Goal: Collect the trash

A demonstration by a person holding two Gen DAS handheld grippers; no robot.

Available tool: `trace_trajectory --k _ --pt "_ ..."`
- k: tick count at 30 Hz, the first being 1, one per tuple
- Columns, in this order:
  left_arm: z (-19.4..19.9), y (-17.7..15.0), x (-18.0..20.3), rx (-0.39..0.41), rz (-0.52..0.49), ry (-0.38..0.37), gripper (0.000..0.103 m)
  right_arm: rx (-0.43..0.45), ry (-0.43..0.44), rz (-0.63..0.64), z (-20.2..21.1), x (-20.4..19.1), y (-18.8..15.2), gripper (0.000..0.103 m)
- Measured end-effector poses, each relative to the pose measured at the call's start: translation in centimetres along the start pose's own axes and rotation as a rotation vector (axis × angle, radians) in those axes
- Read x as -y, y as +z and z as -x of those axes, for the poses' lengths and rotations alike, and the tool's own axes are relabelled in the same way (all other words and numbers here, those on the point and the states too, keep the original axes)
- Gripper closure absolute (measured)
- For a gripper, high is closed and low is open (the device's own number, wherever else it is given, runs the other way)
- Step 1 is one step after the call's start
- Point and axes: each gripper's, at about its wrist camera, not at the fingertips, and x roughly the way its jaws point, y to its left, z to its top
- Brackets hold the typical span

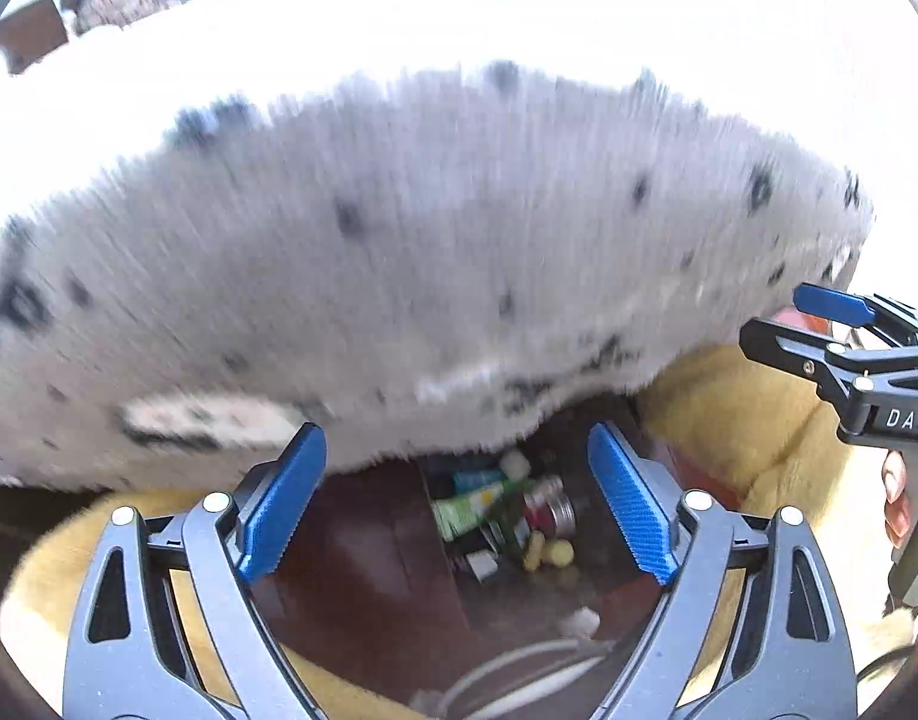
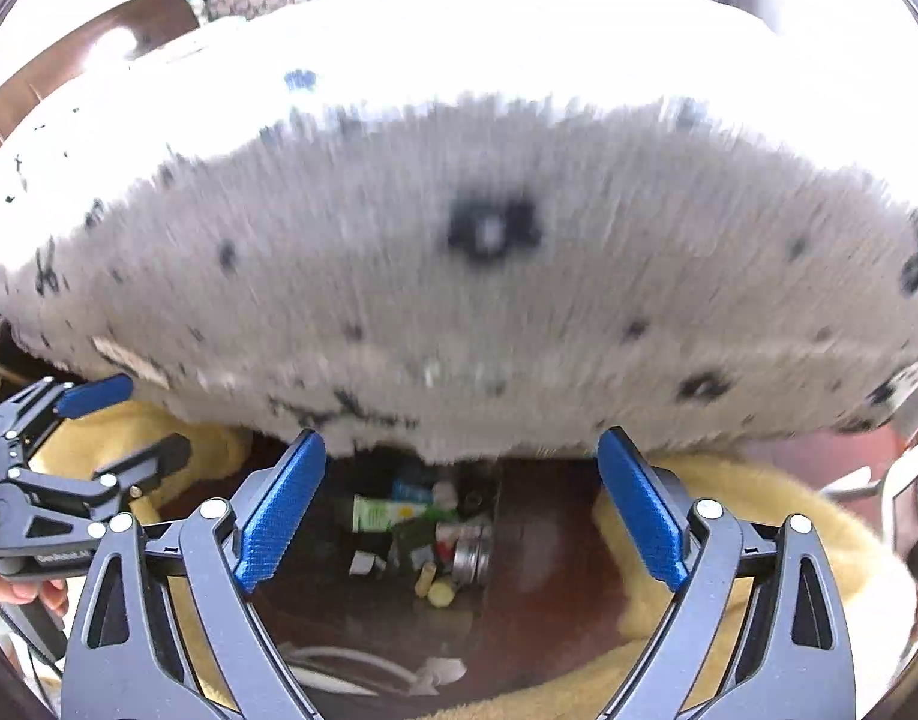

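A clutter of small trash lies in a dark wooden recess: a green tube point(image 1: 477, 507) point(image 2: 387, 513), a round tin point(image 1: 558, 510) point(image 2: 471, 552), yellow bits point(image 1: 555, 552) point(image 2: 441, 591) and a white scrap point(image 1: 582, 621) point(image 2: 441, 669). My left gripper point(image 1: 457, 438) point(image 2: 153, 417) hangs above it, open, with nothing between its blue pads. Beside it my right gripper point(image 2: 462, 438) point(image 1: 774, 315) is open too and holds nothing. A big white furry cushion with black spots point(image 1: 429, 252) point(image 2: 489, 276), blurred, overhangs the far side of the recess and hides what lies behind it.
A yellow fleece blanket point(image 1: 741, 420) point(image 2: 699, 480) bunches around the wooden surface point(image 1: 363, 552) on both sides. A white cable point(image 1: 519, 672) point(image 2: 339, 666) lies near the front. A hand point(image 1: 897, 498) point(image 2: 33, 591) grips each handle at the frame edges. Bright glare washes out the background.
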Motion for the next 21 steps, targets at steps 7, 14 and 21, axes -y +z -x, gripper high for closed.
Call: trace_trajectory --k 7,14,21 --pt "9.0 4.1 0.9 0.26 -0.018 0.052 0.008 0.235 -0.048 0.041 8.1 -0.7 3.8 0.004" --pt "17.8 6.7 2.1 0.492 -0.043 0.08 0.008 0.457 -0.074 0.054 16.2 -2.0 6.2 0.004" --pt "23.6 7.8 3.7 0.618 -0.055 0.12 0.008 0.602 -0.15 0.009 22.1 -2.7 7.8 0.003"
